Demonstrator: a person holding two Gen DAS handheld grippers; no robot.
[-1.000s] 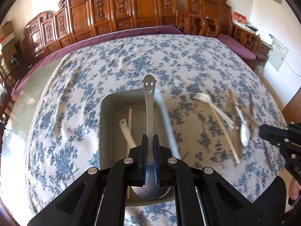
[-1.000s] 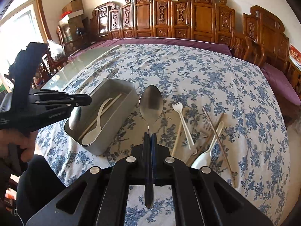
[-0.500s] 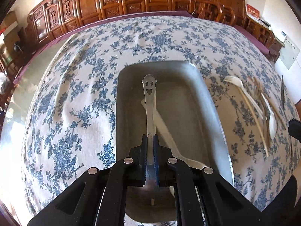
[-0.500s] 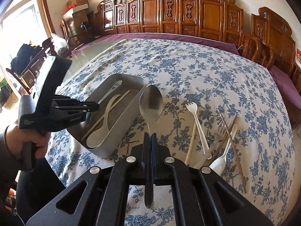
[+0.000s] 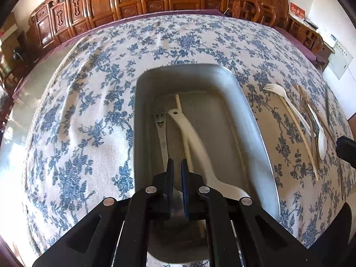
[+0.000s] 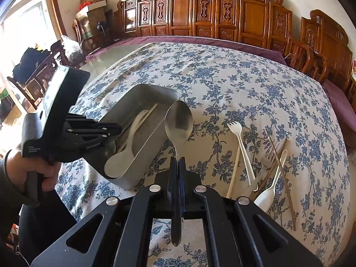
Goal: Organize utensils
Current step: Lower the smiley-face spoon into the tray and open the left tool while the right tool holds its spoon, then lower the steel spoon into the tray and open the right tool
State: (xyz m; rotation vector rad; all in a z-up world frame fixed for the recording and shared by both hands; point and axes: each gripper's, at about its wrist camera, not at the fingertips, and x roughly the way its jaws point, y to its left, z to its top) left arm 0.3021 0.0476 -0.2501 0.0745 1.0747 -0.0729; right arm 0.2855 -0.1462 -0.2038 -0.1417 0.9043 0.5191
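Note:
A grey metal tray (image 5: 249, 102) sits on the flowered tablecloth; it also shows in the right wrist view (image 6: 153, 140). In it lie a smiley-handled metal spoon (image 5: 162, 131), a white plastic spoon (image 5: 193, 142) and a pale chopstick (image 5: 178, 102). My left gripper (image 5: 176, 166) hovers low over the tray, slightly open, with the smiley spoon lying loose below it. My right gripper (image 6: 177, 162) is shut on a large metal spoon (image 6: 178, 124), bowl forward, held above the cloth right of the tray.
On the cloth right of the tray lie a white fork (image 6: 241, 142), a white spoon (image 6: 270, 189), a metal fork (image 6: 270, 153) and chopsticks (image 6: 281, 173). Carved wooden chairs (image 6: 222, 11) line the table's far edge.
My left gripper has lowered into the tray and opened, letting go of the smiley spoon, which now lies in the tray. The right gripper has kept hold of its spoon and drifted little.

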